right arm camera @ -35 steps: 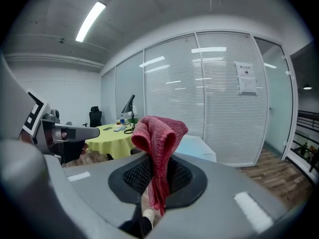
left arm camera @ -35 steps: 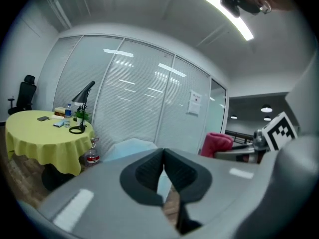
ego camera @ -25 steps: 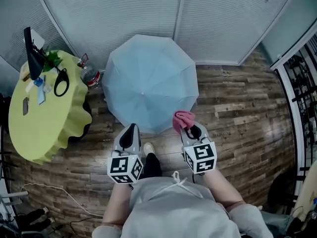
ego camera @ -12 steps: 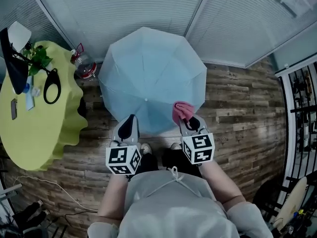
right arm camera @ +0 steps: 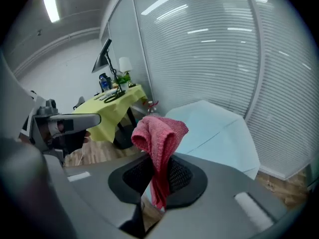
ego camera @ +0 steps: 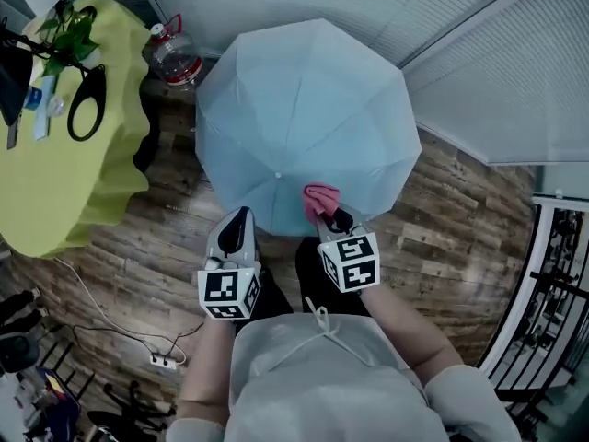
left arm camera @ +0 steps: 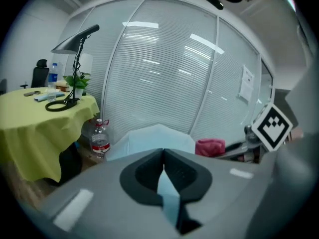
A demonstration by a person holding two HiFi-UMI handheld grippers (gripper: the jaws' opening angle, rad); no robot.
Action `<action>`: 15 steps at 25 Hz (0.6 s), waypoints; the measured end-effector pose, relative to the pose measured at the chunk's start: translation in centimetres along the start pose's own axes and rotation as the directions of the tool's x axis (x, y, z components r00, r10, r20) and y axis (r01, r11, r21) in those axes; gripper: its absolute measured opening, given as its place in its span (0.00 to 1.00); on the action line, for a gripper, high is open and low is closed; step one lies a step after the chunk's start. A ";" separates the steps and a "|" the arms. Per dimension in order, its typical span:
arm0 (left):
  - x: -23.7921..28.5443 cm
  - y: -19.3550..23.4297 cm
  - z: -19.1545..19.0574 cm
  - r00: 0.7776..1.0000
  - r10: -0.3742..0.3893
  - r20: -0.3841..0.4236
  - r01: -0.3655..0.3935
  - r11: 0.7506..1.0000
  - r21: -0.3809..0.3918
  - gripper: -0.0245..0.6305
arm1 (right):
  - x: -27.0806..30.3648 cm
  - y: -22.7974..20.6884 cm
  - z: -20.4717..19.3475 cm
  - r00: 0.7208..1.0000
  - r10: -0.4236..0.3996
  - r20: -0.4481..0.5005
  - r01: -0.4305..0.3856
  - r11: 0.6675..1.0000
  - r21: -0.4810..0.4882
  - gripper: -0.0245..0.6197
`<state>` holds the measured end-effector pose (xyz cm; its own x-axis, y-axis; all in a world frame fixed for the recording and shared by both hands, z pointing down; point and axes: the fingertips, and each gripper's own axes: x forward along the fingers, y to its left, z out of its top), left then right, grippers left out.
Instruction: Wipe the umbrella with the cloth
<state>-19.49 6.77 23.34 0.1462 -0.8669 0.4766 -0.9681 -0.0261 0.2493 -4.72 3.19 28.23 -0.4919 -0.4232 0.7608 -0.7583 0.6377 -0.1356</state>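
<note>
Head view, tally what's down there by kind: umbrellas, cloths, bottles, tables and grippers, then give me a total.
umbrella: 1
cloth: 1
bottle: 1
table: 1
grippers: 2, the left gripper and the right gripper
Total: 6

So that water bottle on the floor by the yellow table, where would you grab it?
Probably the neck just under the red cap, coming straight down. The water bottle stands upright, close between the tablecloth and the open umbrella, so its sides look crowded while its top is free.
</note>
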 end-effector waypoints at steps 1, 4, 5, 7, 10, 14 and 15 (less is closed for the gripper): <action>1.1 0.0 -1.2 1.000 0.021 -0.003 -0.021 0.999 -0.028 0.05 | 1.4 -0.4 -0.3 0.999 0.035 -0.033 -0.035 0.999 -0.018 0.12; 3.9 0.0 -4.4 0.997 0.079 -0.004 -0.079 0.990 -0.117 0.05 | 5.2 -1.0 -1.2 0.987 0.127 -0.099 -0.138 0.984 -0.110 0.12; 4.7 0.2 -5.5 0.994 0.106 -0.005 -0.106 0.984 -0.142 0.05 | 6.5 -1.1 -1.7 0.981 0.153 -0.116 -0.169 0.974 -0.149 0.12; 6.1 0.9 -7.6 0.986 0.164 -0.005 -0.162 0.968 -0.193 0.05 | 9.2 -1.1 -3.0 0.970 0.192 -0.146 -0.222 0.949 -0.224 0.12; 7.5 2.6 -10.8 0.965 0.261 -0.009 -0.252 0.923 -0.291 0.05 | 13.7 -1.0 -5.8 0.950 0.230 -0.212 -0.290 0.903 -0.317 0.12; 8.2 4.9 -15.5 0.933 0.356 -0.048 -0.347 0.859 -0.377 0.05 | 19.6 -0.9 -9.1 0.927 0.241 -0.289 -0.334 0.881 -0.336 0.12; 8.4 5.4 -16.6 0.929 0.367 -0.052 -0.358 0.851 -0.384 0.05 | 21.0 -1.0 -9.6 0.927 0.234 -0.294 -0.328 0.884 -0.332 0.12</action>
<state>-20.08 7.59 42.70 -0.2088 -0.7887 0.5782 -0.7978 0.4794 0.3657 -10.20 -0.11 50.40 -0.5071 -0.0539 0.8602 -0.3671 0.9165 -0.1590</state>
